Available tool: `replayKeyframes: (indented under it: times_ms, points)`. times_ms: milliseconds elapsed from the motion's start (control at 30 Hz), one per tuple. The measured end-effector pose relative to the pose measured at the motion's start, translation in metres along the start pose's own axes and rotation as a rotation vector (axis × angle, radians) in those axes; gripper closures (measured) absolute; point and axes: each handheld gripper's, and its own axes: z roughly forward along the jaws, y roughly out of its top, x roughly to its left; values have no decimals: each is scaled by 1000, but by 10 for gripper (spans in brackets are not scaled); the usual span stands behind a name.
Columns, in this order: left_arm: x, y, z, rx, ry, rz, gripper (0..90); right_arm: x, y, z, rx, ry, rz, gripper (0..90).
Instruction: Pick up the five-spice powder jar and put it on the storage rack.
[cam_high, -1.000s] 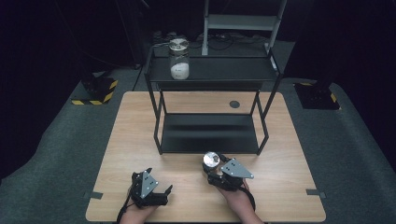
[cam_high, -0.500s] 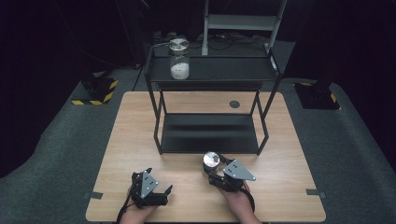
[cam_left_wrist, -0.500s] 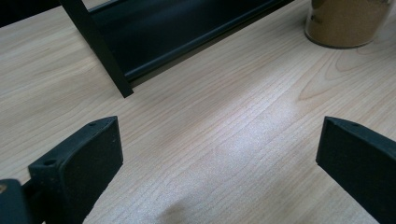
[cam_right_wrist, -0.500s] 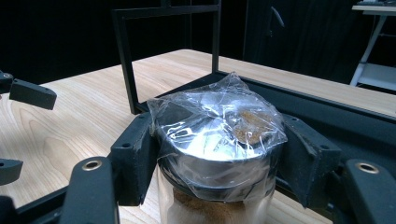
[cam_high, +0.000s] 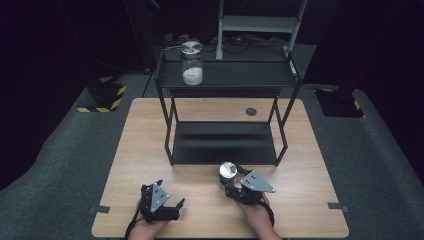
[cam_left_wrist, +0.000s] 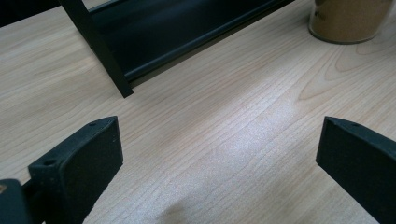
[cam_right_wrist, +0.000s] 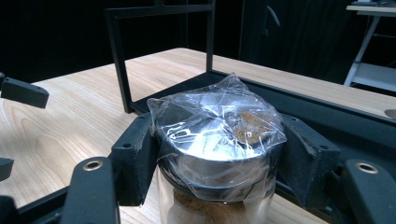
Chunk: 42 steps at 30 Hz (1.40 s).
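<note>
We see a wooden table with a black two-tier metal shelf rack standing on its far half. On the rack's top shelf, toward its left end, a glass jar with white contents stands upright. Near the front edge of the table our two hands come in from below, each with a gripper. The right gripper sits just in front of the rack's lower shelf, and its jaws are closed around the top of a small jar with brown powder; in the right gripper view the pads press on both sides of the metal lid, which is wrapped in clear plastic film. That jar stands upright on the table, close to the rack's front rail. The left gripper rests well to the left of it, its jaws spread wide over bare wood with nothing between them.
</note>
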Motion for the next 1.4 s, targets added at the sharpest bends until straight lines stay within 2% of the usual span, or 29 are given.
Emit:
replayKeyframes:
  times_ms: [467,1000,1400]
  points:
    - [1,-1,0,-3,-6,-2,9,-10,3,-14,-15,-47,5,339]
    - [3,-1,0,-3,-15,0,9,-23,8,-37,-52,-116,9,340]
    - [3,0,0,-1,-17,4,9,-25,11,-48,-80,-129,10,340]
